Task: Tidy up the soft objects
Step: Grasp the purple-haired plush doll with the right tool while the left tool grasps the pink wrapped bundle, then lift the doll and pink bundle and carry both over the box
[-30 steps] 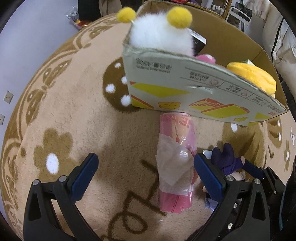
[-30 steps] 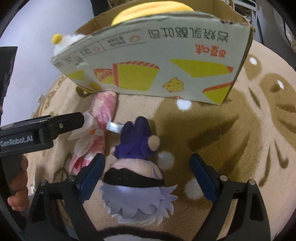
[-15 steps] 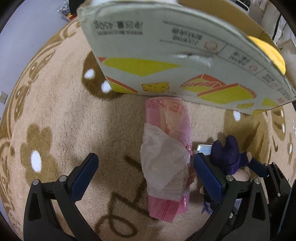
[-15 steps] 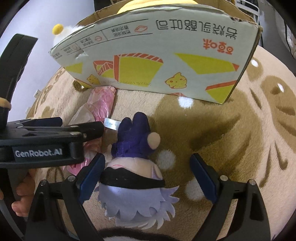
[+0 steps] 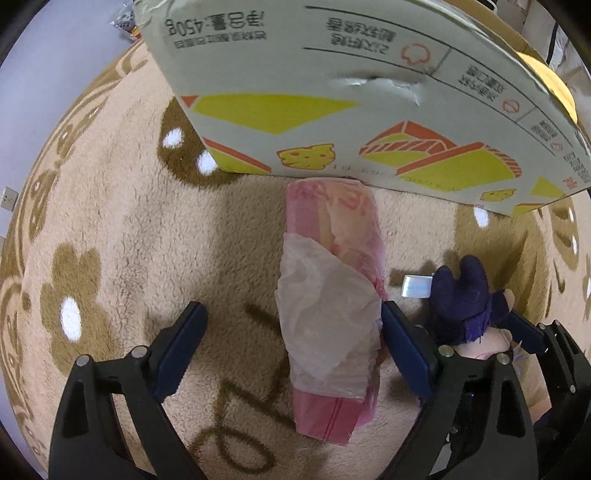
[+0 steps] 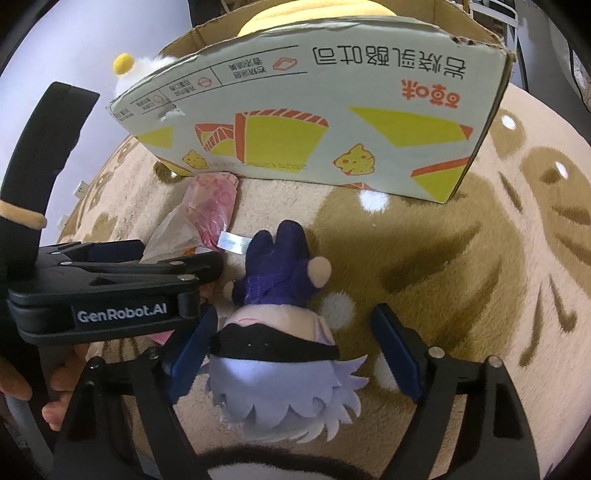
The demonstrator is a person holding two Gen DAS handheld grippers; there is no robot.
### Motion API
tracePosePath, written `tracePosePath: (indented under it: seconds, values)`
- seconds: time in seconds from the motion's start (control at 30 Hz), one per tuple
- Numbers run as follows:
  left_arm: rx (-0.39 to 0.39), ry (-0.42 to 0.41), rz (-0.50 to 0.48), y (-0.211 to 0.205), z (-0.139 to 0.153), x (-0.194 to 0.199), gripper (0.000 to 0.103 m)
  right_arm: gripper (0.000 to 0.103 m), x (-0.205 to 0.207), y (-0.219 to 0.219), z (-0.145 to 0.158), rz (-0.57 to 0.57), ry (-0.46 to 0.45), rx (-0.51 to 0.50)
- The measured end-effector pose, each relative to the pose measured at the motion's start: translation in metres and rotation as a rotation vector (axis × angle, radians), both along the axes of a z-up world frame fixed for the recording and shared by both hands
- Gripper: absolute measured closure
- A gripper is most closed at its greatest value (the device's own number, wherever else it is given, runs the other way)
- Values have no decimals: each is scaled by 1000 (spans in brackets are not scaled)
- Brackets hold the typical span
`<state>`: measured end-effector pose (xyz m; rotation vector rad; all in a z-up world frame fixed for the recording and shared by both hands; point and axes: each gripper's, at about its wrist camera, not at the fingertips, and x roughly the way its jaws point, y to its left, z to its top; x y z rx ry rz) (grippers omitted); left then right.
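Note:
A pink plastic-wrapped soft pack lies on the carpet, one end against the cardboard box. My left gripper is open, its jaws on either side of the pack, right pad almost touching it. A plush doll with purple clothes and pale lilac hair lies beside the pack. My right gripper is open around the doll's head. The doll also shows in the left wrist view. The left gripper's body sits just left of the doll. The pack shows behind it.
The box holds a white plush with yellow balls and a yellow plush. A small white tag lies between pack and doll. The beige patterned carpet extends left; grey floor lies beyond it.
My left gripper has moved forward and down, so its jaws now straddle the pink pack and the box looms closer. The right gripper has edged slightly closer over the doll.

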<state>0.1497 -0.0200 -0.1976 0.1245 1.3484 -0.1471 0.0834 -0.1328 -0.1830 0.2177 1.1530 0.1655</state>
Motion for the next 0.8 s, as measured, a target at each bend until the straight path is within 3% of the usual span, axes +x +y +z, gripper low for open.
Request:
tracePosePath:
  seconds: [0.27,0.33,0.53,0.67,0.8]
  values:
    - [-7,-4,-14,-12,3,-14,25,41,0,16,-1,58,-13,-26]
    - [-16,-3,-5,-12,5,-14,28,41,-1,23,1,78,-28,-44]
    - [-28,-8,4,-7,8,-21,57,44,-4,38,4,132,-59,-117]
    - [-72,-7,64,4,10,-25,58,45,-5,35,7,126,-61,-110]
    - [-48,-26,52,3,11,-30,59,45,-6,27,11,93,-71,-106]
